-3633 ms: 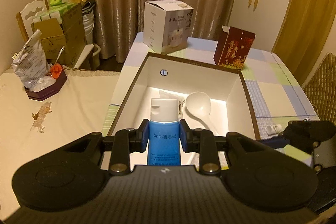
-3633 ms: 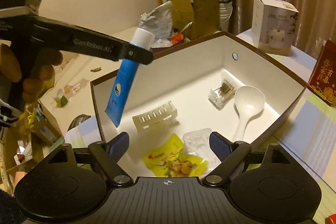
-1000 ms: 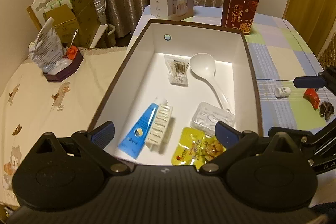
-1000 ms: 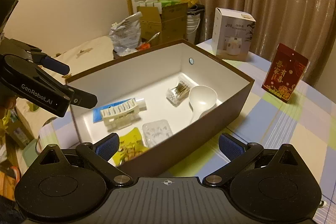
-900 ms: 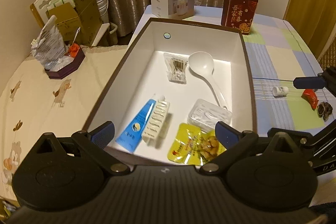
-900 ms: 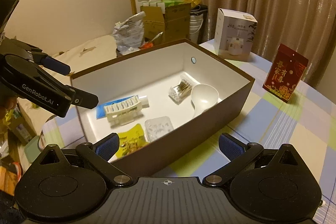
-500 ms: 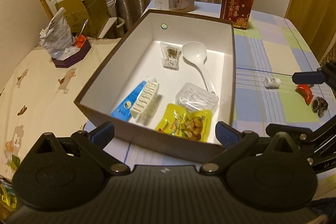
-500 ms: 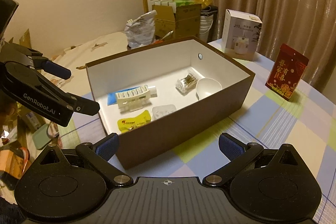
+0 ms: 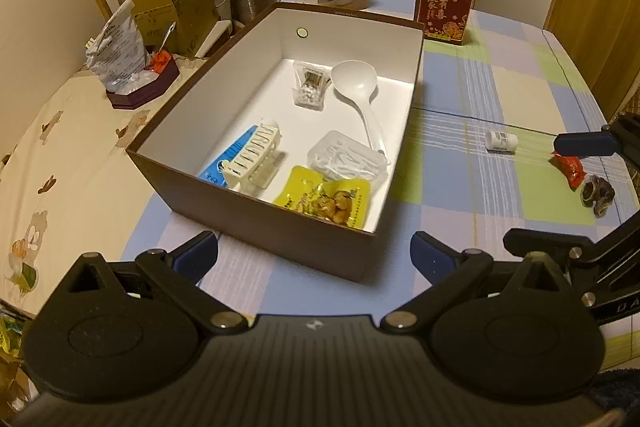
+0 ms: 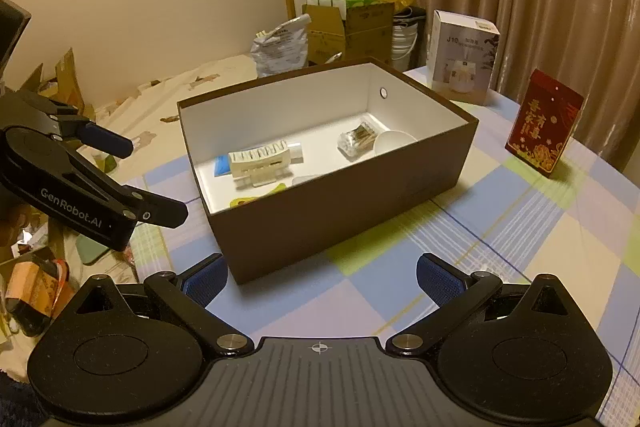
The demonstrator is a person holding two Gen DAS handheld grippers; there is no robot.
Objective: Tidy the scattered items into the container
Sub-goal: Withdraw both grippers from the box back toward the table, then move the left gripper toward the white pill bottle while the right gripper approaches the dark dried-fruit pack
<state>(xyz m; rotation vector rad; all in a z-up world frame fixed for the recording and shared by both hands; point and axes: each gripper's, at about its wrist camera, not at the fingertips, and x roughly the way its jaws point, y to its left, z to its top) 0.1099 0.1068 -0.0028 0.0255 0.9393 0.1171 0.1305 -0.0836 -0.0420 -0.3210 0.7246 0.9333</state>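
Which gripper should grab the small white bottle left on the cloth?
Right. In the left wrist view the right gripper is open right beside the small white bottle; the left gripper, also open, sits in front of the box.

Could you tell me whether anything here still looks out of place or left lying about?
Yes. Three small items remain on the tablecloth to the right of the brown box: a white bottle on its side, a red wrapped snack and a dark lumpy item. Inside the box, the white comb lies across the blue tube. Nothing looks spilled or damaged.
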